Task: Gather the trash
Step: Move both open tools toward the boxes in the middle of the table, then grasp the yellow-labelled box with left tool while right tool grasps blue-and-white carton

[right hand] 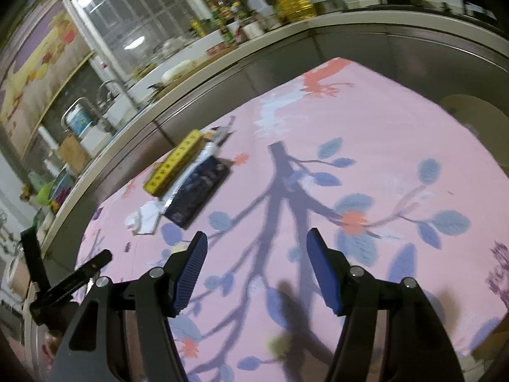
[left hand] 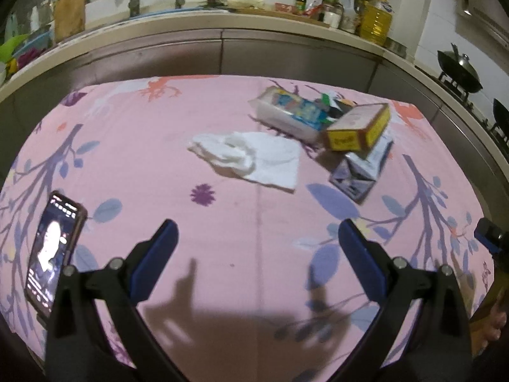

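On the pink flowered cloth lies a crumpled white tissue near the middle. To its right sit a yellow carton, a purple-grey carton and a white pack with blue print. My left gripper hangs open over bare cloth, short of the tissue, nothing between its blue pads. In the right wrist view the same pile shows at left: yellow carton, dark carton, tissue. My right gripper is open and empty above the cloth.
A phone with a lit screen lies at the cloth's left edge. A kitchen counter with bottles and a sink runs behind the table. A wok stands on a stove at right. The left gripper's finger shows at the lower left.
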The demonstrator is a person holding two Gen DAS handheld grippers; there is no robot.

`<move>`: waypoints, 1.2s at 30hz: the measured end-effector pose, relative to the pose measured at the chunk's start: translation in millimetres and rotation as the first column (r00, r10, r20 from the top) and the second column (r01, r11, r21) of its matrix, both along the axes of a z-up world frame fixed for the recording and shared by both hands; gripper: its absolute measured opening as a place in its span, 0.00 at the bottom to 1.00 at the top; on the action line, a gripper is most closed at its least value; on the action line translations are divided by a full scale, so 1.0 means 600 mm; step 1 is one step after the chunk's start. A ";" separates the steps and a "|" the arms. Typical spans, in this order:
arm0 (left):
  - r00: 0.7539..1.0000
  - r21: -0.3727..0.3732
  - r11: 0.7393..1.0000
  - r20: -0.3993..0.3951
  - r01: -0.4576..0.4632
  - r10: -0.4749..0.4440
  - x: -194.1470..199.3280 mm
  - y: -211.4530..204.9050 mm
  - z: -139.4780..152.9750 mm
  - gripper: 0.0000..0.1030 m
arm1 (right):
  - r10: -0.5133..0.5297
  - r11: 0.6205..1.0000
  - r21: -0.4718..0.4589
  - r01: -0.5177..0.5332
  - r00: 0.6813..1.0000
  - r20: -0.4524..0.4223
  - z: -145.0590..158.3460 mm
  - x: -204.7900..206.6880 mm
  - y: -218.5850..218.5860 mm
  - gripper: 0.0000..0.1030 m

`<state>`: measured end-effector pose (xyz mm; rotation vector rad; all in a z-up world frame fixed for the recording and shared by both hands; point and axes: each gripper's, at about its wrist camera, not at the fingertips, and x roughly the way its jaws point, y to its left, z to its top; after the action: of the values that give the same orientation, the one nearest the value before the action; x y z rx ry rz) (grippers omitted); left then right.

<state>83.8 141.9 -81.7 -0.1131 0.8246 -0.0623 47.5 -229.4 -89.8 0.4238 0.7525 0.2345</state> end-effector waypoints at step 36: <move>0.943 -0.010 0.944 -0.022 0.331 -0.331 0.163 -0.155 0.019 0.24 | 0.267 0.903 0.392 -0.178 0.946 -0.184 -0.068 0.362 0.056 0.25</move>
<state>181.5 48.7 -70.1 0.0202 0.8601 -0.3820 264.9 -196.1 -130.5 0.7348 0.9947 0.5576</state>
